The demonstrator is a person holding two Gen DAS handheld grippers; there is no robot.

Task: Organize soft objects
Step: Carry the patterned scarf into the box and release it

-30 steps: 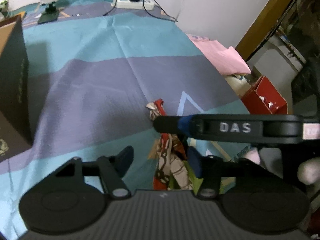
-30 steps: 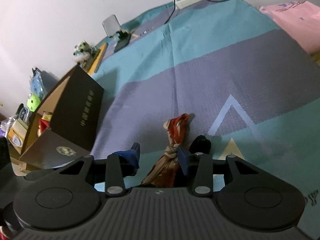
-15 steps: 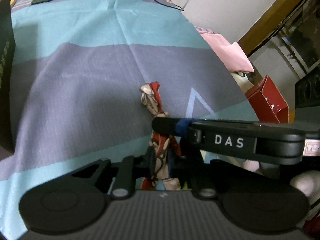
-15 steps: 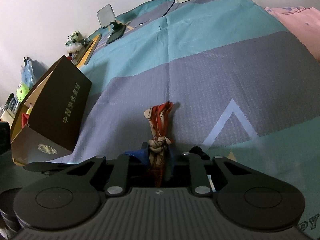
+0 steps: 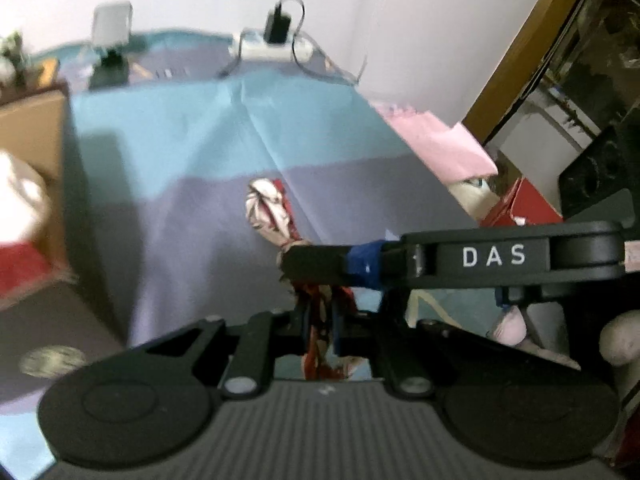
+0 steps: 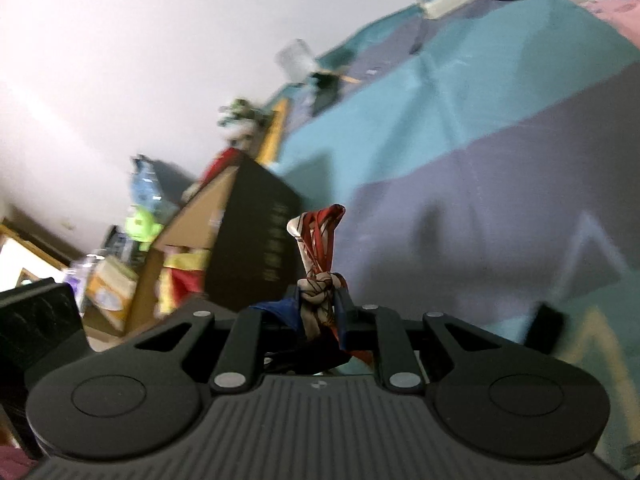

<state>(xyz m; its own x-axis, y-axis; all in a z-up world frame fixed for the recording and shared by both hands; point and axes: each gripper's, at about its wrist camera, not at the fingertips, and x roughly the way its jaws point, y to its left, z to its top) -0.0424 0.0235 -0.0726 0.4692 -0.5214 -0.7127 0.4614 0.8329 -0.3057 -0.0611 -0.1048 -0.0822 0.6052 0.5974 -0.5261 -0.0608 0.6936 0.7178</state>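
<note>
A knotted red, white and brown patterned scarf (image 5: 269, 210) is lifted off the teal and purple cloth (image 5: 224, 184). My left gripper (image 5: 320, 322) is shut on its lower part. My right gripper (image 5: 316, 260) reaches in from the right of the left wrist view and pinches the scarf higher up. In the right wrist view the scarf (image 6: 320, 240) sticks up from my right gripper (image 6: 320, 312), which is shut just below the knot. The scarf's free end stands above both grips.
A dark open box (image 6: 256, 236) holding red and yellow soft items stands to the left. A phone stand (image 5: 112, 46) and a power strip (image 5: 276, 46) sit at the far edge. Pink fabric (image 5: 436, 142) and a red box (image 5: 524, 204) lie to the right.
Both grippers have shut on the scarf, which lay on the cloth, and raised it off the surface. The views have tilted upward toward the wall.
</note>
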